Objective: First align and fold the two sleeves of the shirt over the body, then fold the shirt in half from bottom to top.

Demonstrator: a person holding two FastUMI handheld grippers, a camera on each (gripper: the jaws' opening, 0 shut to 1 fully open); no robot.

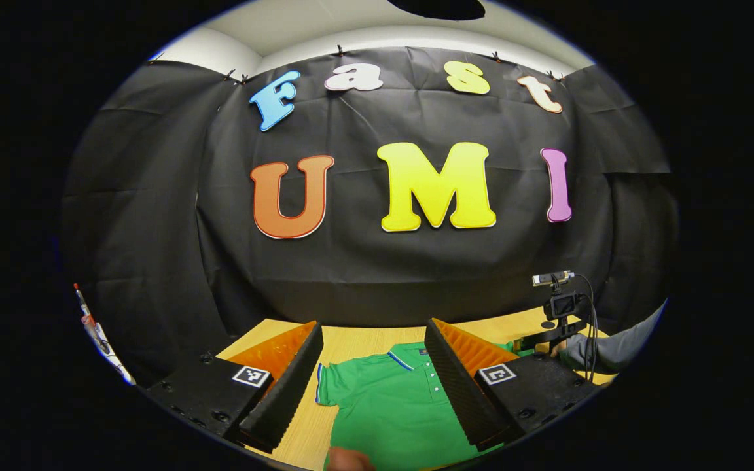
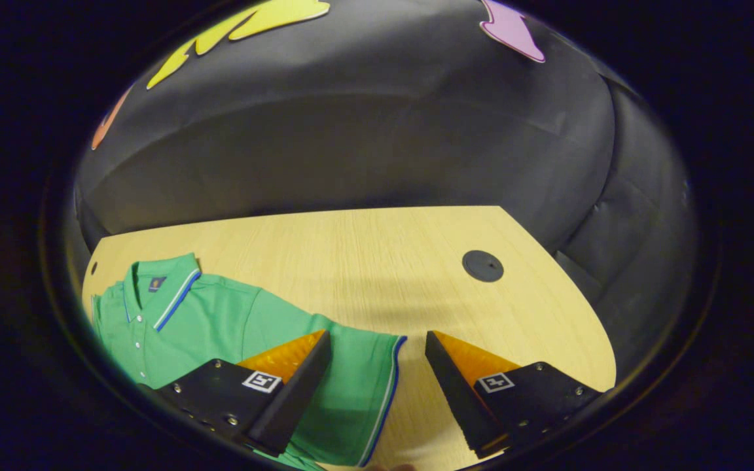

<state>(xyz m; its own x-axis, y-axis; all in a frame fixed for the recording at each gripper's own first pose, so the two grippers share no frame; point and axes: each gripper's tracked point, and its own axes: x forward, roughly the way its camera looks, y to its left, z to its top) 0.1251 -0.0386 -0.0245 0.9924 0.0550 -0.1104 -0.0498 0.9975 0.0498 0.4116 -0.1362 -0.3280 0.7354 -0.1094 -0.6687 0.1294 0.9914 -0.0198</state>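
A green polo shirt [image 1: 393, 405] with blue-and-white trim lies flat on the wooden table [image 1: 364, 340], collar toward the far wall. My left gripper [image 1: 374, 386] hovers open above its left shoulder and chest, with the left sleeve [image 1: 326, 389] spread out between its fingers. In the right gripper view the shirt [image 2: 213, 320] lies at the left, and its right sleeve [image 2: 364, 392] stretches toward the table's middle. My right gripper [image 2: 377, 392] stands open over that sleeve's cuff, holding nothing. In the left gripper view, the right gripper [image 1: 560, 307] and a grey sleeve [image 1: 619, 347] appear farther off at the right.
A round black cable cap [image 2: 482, 265] sits in the table [image 2: 377, 255] toward the far right. Black cloth walls close the booth at the back and sides. Bare wood stretches beyond the shirt up to the wall.
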